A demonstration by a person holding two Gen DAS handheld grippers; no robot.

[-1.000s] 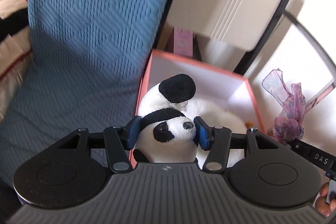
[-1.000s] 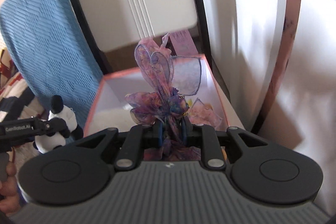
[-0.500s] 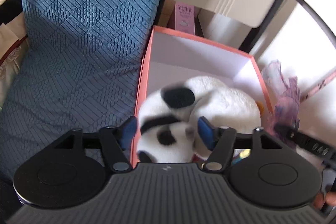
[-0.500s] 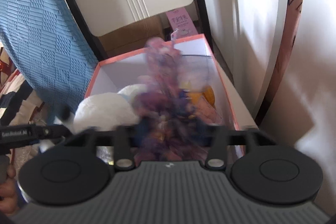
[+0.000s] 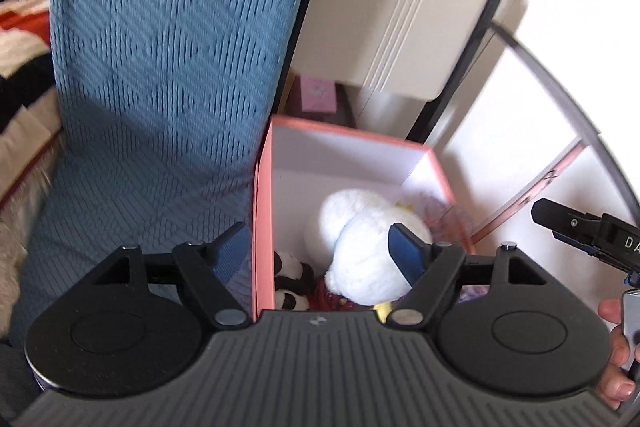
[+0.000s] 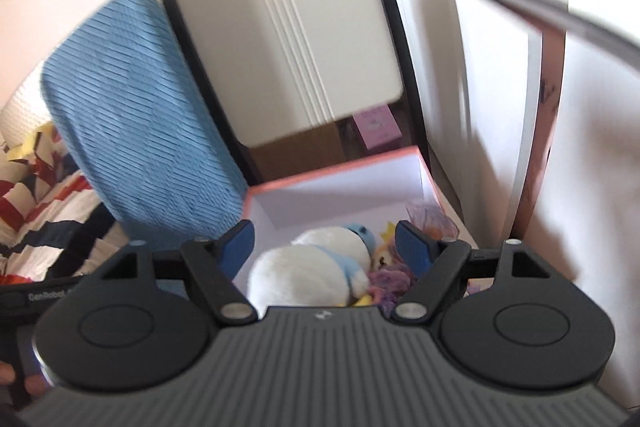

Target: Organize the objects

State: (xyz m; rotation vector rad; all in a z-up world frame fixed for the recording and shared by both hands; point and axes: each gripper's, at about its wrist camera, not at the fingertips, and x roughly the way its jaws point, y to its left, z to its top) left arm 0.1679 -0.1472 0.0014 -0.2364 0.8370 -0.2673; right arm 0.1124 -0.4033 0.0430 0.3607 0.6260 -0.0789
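A pink box (image 5: 262, 211) with white inside walls stands below both grippers; it also shows in the right wrist view (image 6: 332, 173). The panda plush (image 5: 292, 287) lies in its near left corner beside a large white plush (image 5: 360, 247). The purple ribbon bow (image 6: 390, 277) lies in the box to the right of the white and blue plush (image 6: 320, 263). My left gripper (image 5: 320, 251) is open and empty above the box. My right gripper (image 6: 325, 243) is open and empty above the box, and it shows at the right edge of the left wrist view (image 5: 580, 227).
A blue quilted cushion (image 5: 168, 67) leans against the box's left side. A cream panel with a black frame (image 5: 400, 7) stands behind the box, with a small pink carton (image 5: 318, 99) under it. A white wall (image 6: 580, 187) is on the right. Striped bedding (image 6: 36, 211) lies left.
My left gripper opened and the panda dropped into the box. My right gripper opened and the ribbon bow dropped into the box. Both grippers have risen.
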